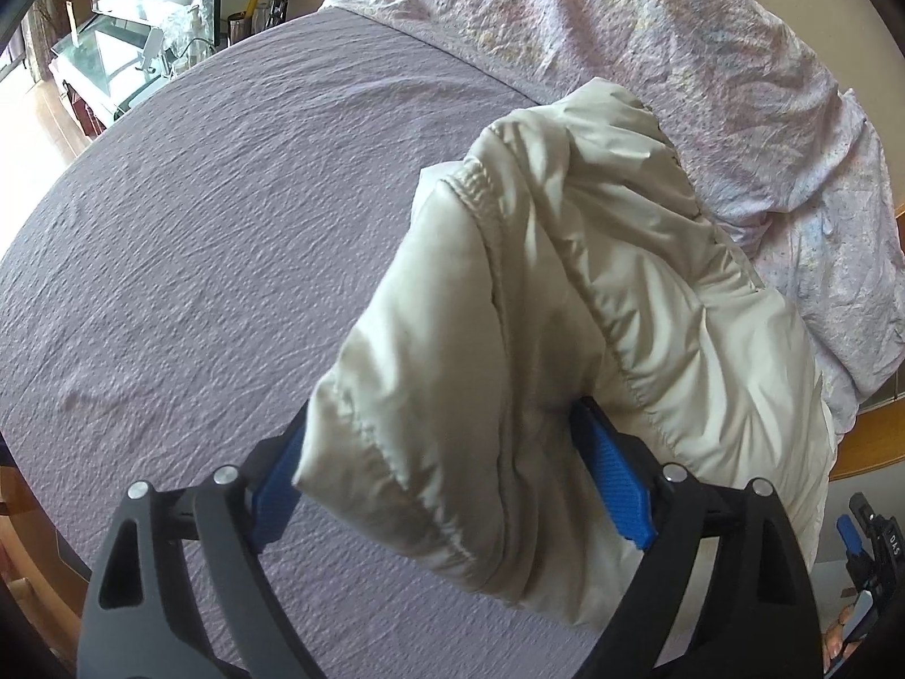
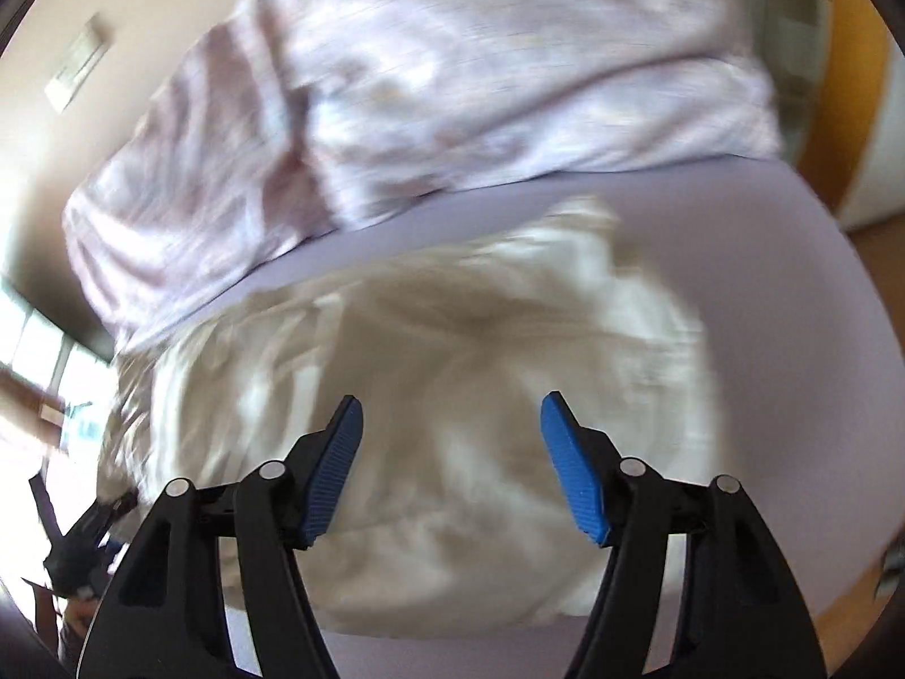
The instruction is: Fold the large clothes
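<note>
The cream jacket (image 1: 565,305) lies bunched on the lilac bed sheet (image 1: 198,226), a fold sitting loose between the left gripper (image 1: 447,469)'s spread fingers, and the right gripper (image 2: 452,464), fingers also spread and empty, should regrip an outer edge and flatten it

You have a bed (image 1: 198,237) with a lilac textured sheet; on it lie the cream jacket (image 1: 565,311) and a crumpled floral quilt (image 1: 650,45).
</note>
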